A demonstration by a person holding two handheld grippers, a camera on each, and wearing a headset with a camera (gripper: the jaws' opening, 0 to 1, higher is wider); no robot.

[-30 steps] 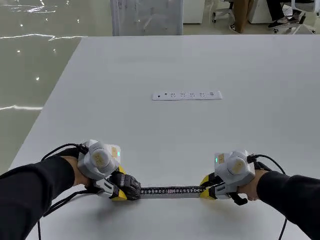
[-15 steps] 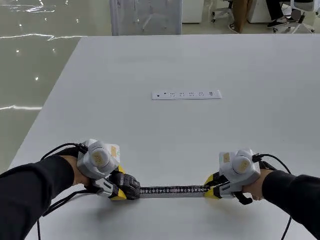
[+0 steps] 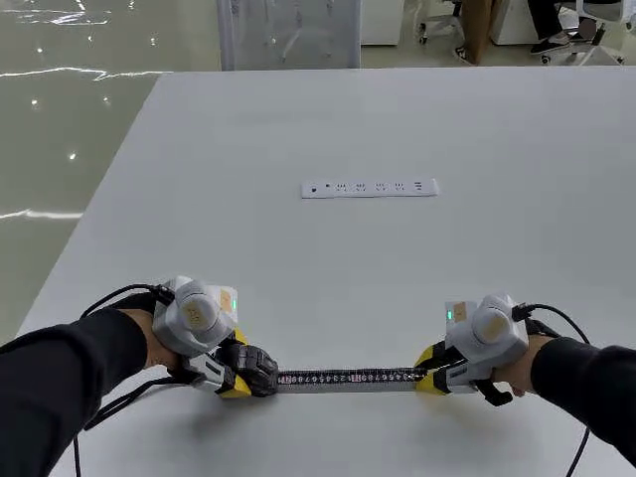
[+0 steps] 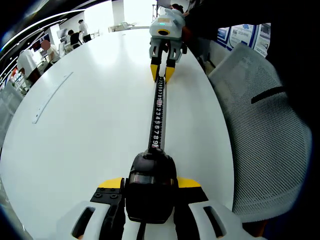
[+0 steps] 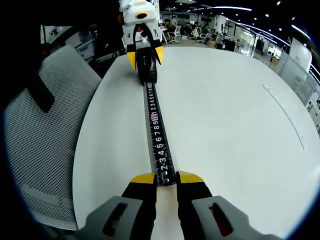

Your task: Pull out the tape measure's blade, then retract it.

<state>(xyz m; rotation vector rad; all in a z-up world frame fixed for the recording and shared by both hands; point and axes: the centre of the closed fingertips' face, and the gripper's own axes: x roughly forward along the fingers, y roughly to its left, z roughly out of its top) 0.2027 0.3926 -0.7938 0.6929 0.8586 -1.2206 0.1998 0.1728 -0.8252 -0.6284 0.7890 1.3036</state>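
Left gripper [image 4: 150,182], yellow-tipped jaws closed partway, clamps the black tape measure case [image 4: 151,185] between them, one jaw on each side of the case. In the head view the left gripper [image 3: 238,366] sits low on the white table [image 3: 348,268], with the tape measure case [image 3: 256,368] at its tips, resting on the tabletop.

The dark blade with white numerals [image 4: 157,112] runs straight out ahead of the left gripper's jaws, flat along the table, to the right gripper [image 4: 161,75] facing it.

Right gripper [image 5: 166,179], jaws nearly together, pinches the blade's end between its yellow tips. The blade [image 5: 156,130] extends ahead of it to the case [image 5: 146,65], held by the left gripper [image 5: 145,57] opposite. In the head view the right gripper [image 3: 427,373] is well apart from the left, with the blade [image 3: 348,377] stretched between them near the table's front edge.

Beyond both grippers, further up the table, lies a white flat power strip [image 3: 370,188], well apart from the blade. Beside the grippers, off the table edge, stands a grey mesh chair [image 4: 255,125]. Black sleeves [image 3: 60,378] of the person lead back from each gripper, with black cables [image 3: 119,295] trailing behind.
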